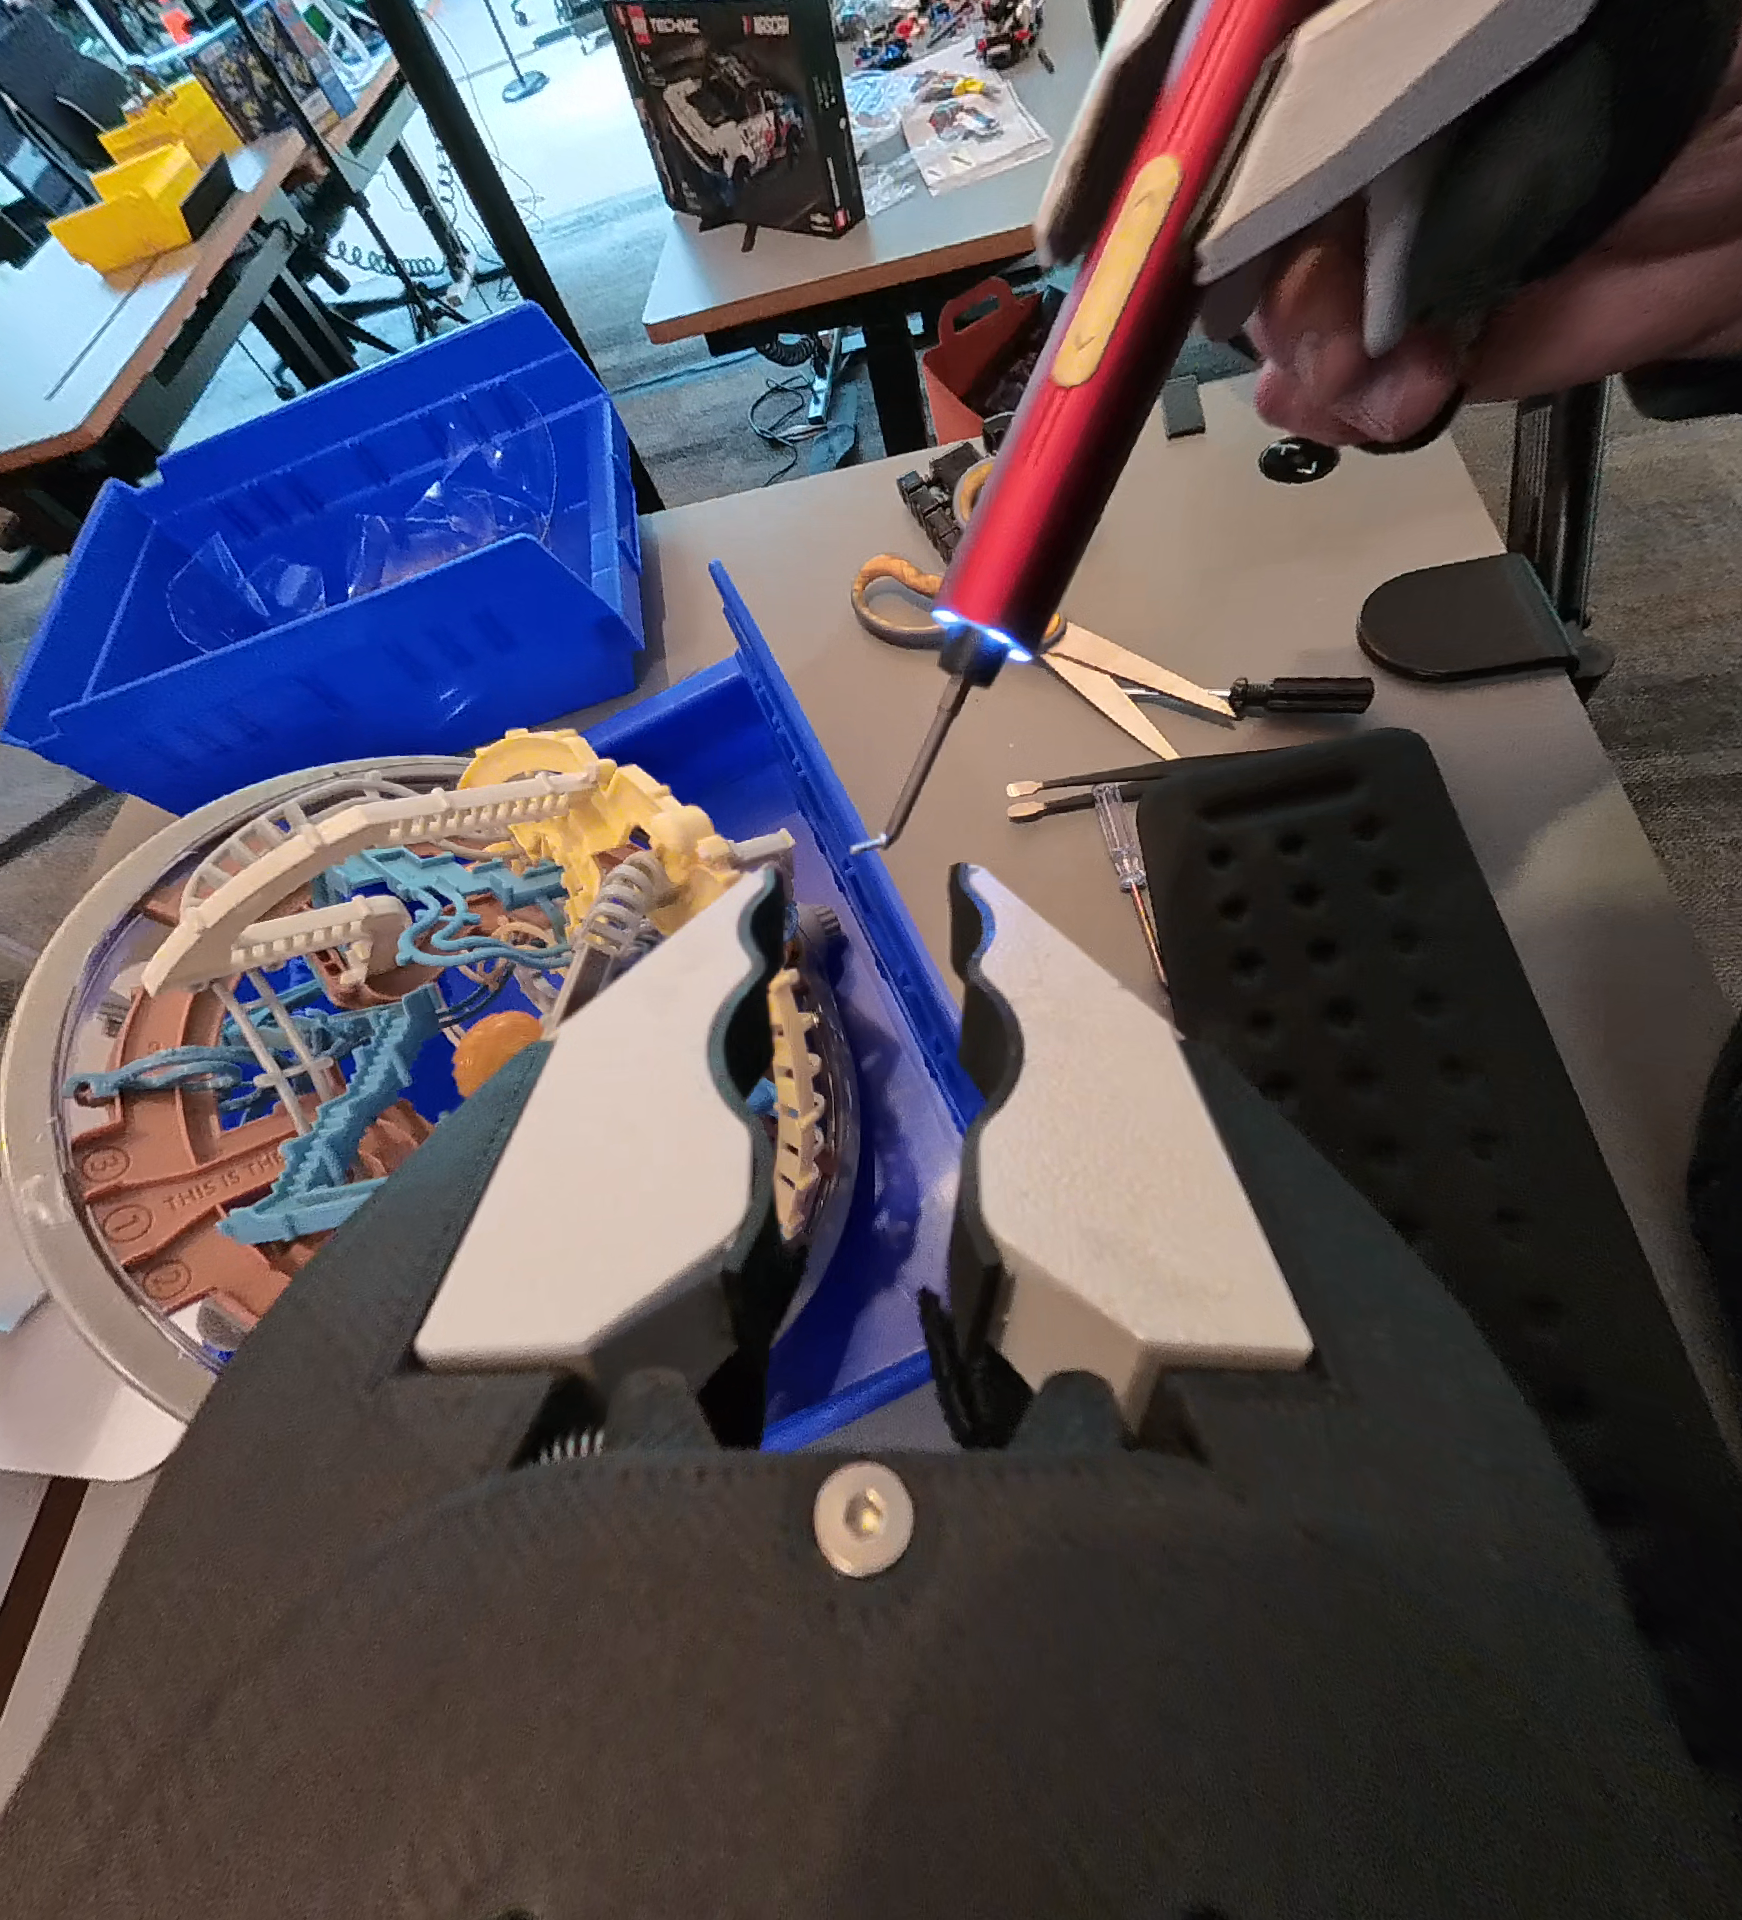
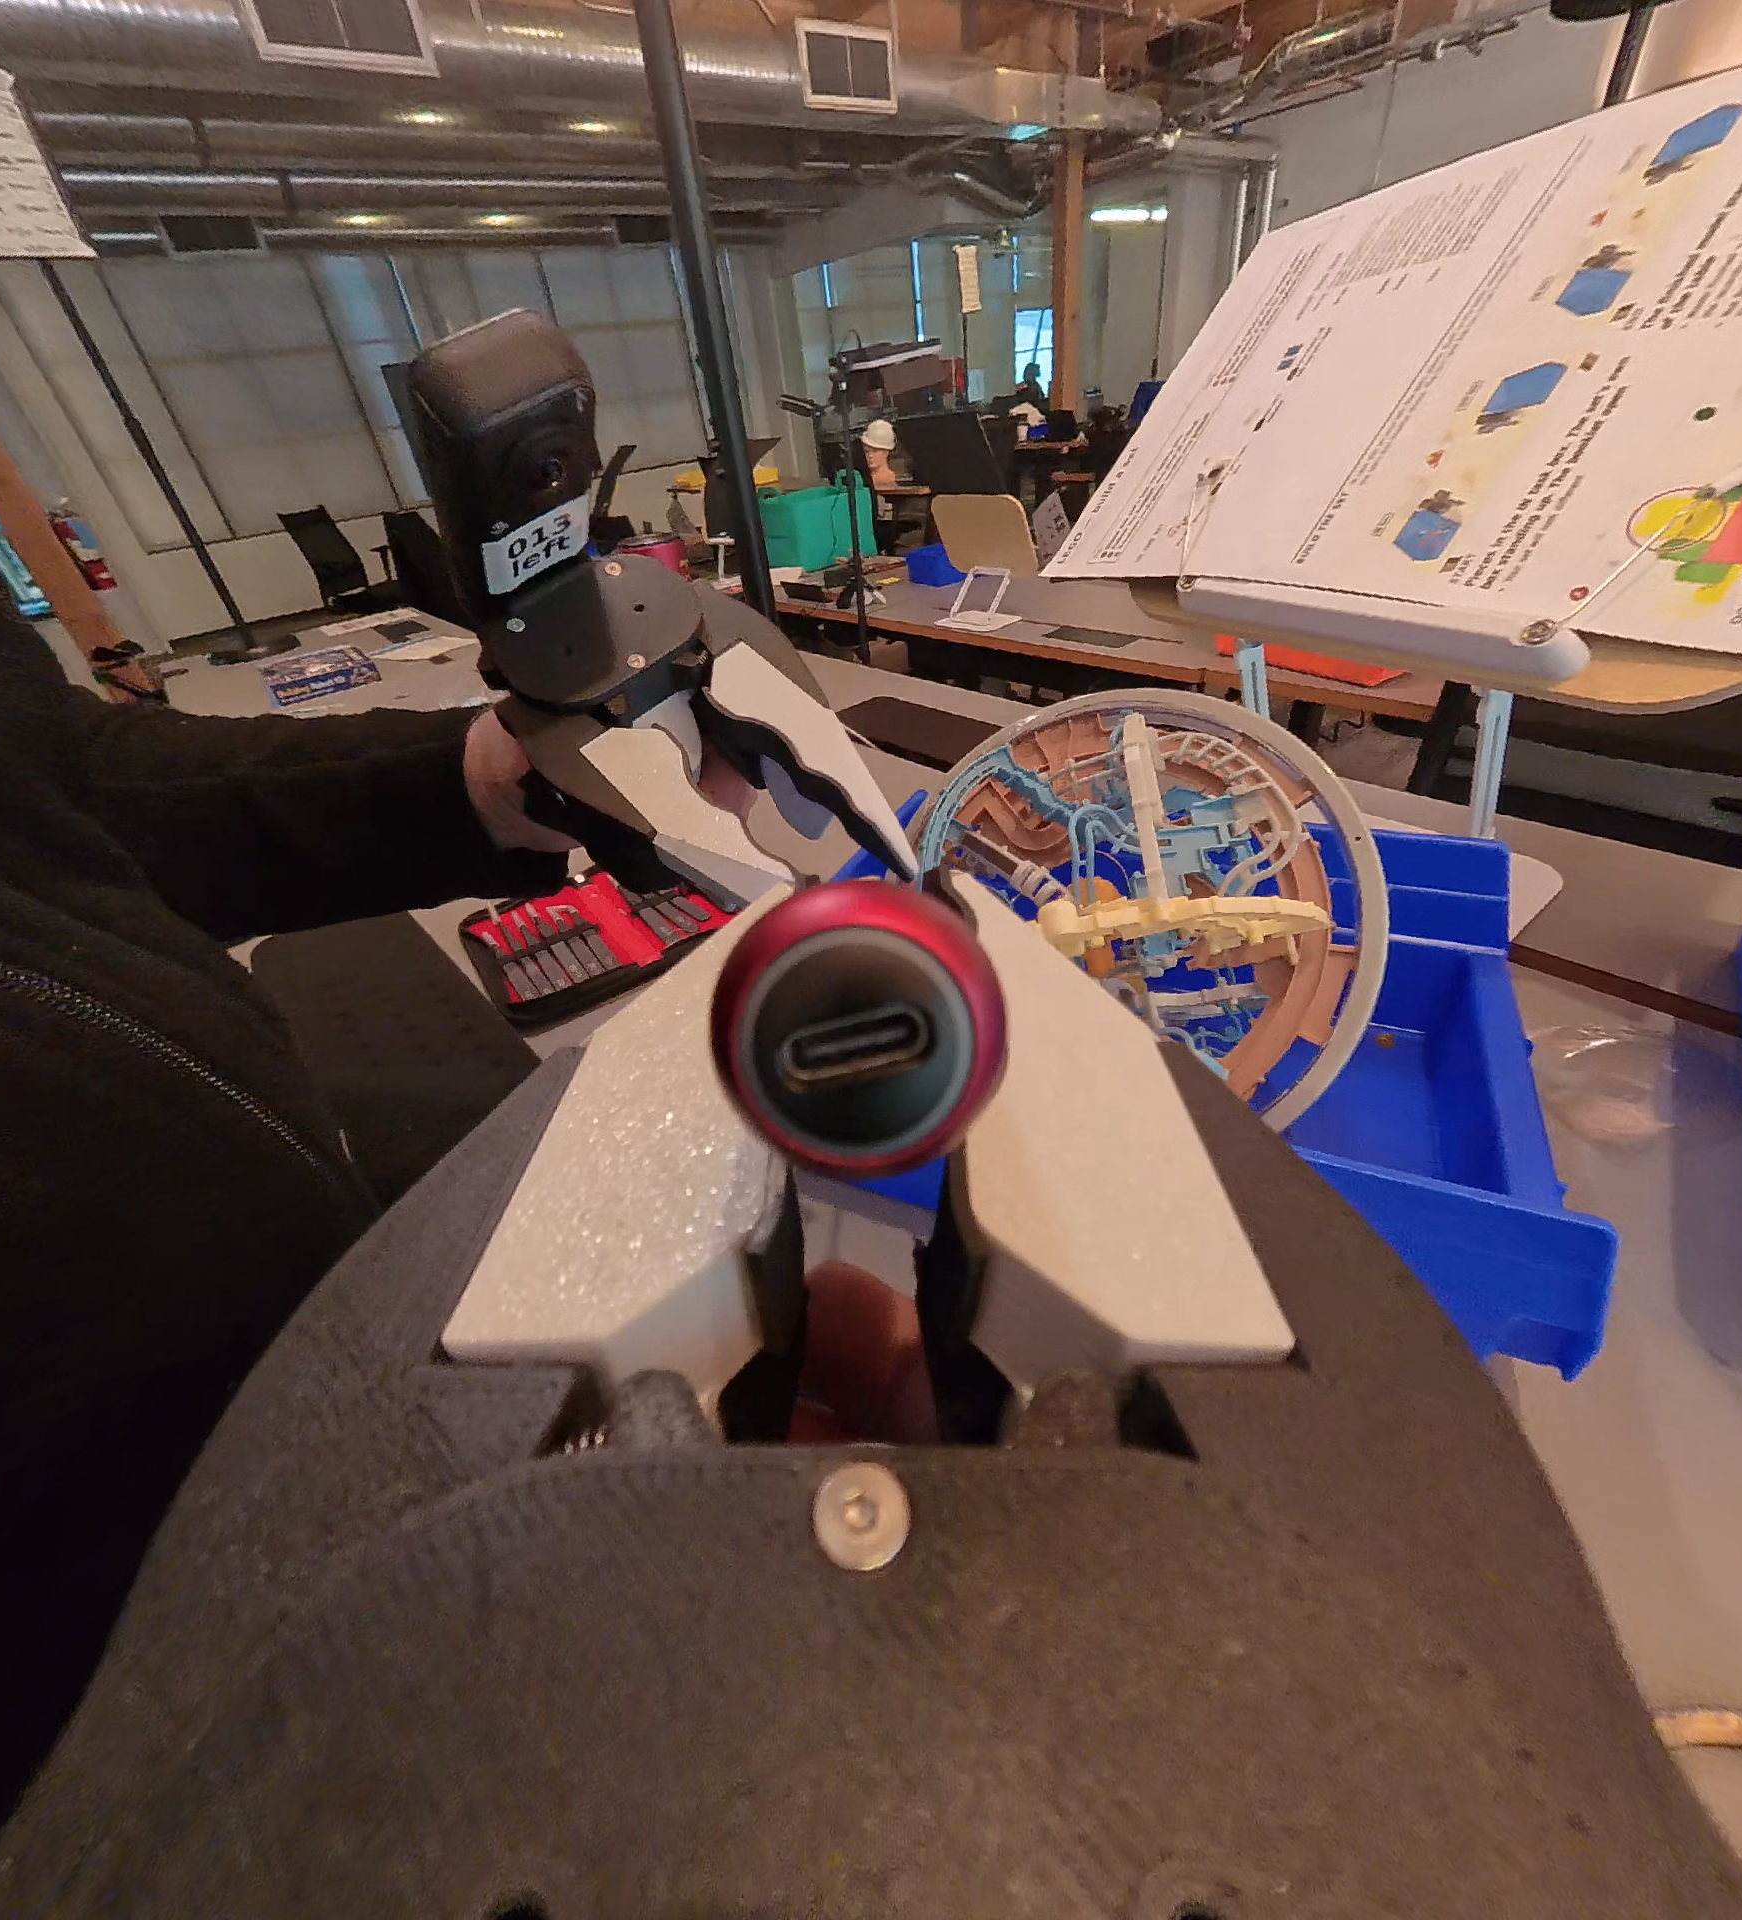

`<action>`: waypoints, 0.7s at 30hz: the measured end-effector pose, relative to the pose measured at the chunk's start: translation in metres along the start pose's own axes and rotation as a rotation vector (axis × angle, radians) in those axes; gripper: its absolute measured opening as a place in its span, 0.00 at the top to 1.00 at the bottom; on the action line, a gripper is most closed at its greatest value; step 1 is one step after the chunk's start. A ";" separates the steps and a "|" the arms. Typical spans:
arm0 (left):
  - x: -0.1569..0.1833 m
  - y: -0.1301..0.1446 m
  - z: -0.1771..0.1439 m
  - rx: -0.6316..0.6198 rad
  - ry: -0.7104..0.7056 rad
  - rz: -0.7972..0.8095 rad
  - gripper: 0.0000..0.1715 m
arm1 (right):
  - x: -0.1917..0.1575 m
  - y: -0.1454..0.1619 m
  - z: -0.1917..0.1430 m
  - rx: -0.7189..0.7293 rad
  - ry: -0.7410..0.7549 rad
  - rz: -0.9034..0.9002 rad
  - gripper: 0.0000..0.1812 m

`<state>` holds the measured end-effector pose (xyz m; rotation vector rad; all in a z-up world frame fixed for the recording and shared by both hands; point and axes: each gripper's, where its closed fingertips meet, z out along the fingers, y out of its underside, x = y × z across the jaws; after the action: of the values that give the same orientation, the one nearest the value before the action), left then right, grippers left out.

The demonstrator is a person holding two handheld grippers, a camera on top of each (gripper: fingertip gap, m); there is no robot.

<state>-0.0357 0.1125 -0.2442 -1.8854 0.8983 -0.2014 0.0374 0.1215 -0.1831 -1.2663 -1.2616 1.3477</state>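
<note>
Two grippers over a grey table (image 1: 1262, 582). Left gripper (image 1: 862, 914): jaws apart, nothing between them, hanging over the near blue bin (image 1: 846, 1226). In that bin, a round maze toy (image 1: 327, 997) with white, yellow, blue and brown tracks inside a grey ring, standing up on its edge, leaning a bit. One grey finger (image 1: 638, 1091) just in front of the toy; touching or not, cannot tell.

Right gripper (image 2: 872, 904): jaws squeezed tight on a red electric screwdriver (image 1: 1085, 353), held up high and tilted down. Small lights glowing at its front end. Thin dark bit (image 1: 924, 758) pointing at the top edge of the bin's wall, with a tiny shiny screw (image 1: 865, 847) at the tip. From the right wrist view, only the round back end with a plug hole, very close.

Behind: another blue bin (image 1: 347, 561) with clear plastic pieces inside. On the table: scissors (image 1: 1085, 655), a small black screwdriver (image 1: 1293, 694), a black holed mat (image 1: 1366, 997), a red case of bits (image 2: 586, 935). On a stand to the right, a printed sheet with pictures (image 2: 1469, 374).
</note>
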 end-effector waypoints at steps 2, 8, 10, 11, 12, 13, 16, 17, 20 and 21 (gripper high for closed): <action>0.002 0.000 -0.001 -0.002 -0.001 0.015 0.86 | -0.002 0.003 0.002 -0.009 -0.025 -0.001 0.89; 0.013 0.008 0.001 -0.043 0.060 0.006 0.94 | -0.008 0.011 0.008 -0.020 -0.099 0.007 0.89; 0.016 0.012 0.002 -0.059 0.085 0.011 0.99 | -0.007 0.012 0.009 -0.022 -0.108 0.005 0.88; 0.015 0.013 0.001 -0.056 0.080 0.012 0.99 | -0.006 0.012 0.009 -0.022 -0.112 0.006 0.88; 0.015 0.013 0.001 -0.053 0.084 0.006 1.00 | -0.005 0.012 0.010 -0.020 -0.117 0.009 0.88; 0.014 0.013 0.001 -0.051 0.088 -0.006 1.00 | -0.004 0.012 0.010 -0.019 -0.121 0.013 0.89; 0.009 0.013 -0.002 -0.034 0.084 -0.032 1.00 | -0.001 0.014 0.012 -0.016 -0.129 0.021 0.89; 0.008 0.013 -0.004 -0.029 0.085 -0.046 1.00 | 0.000 0.014 0.013 -0.015 -0.131 0.025 0.89; 0.002 0.017 -0.010 -0.015 0.100 -0.107 1.00 | 0.004 0.013 0.014 0.010 -0.140 0.053 0.89; -0.003 0.022 -0.013 -0.021 0.086 -0.123 1.00 | 0.007 0.013 0.013 0.013 -0.135 0.057 0.89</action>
<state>-0.0554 0.1001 -0.2556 -1.9653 0.8453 -0.3506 0.0239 0.1260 -0.1973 -1.2276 -1.3155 1.5005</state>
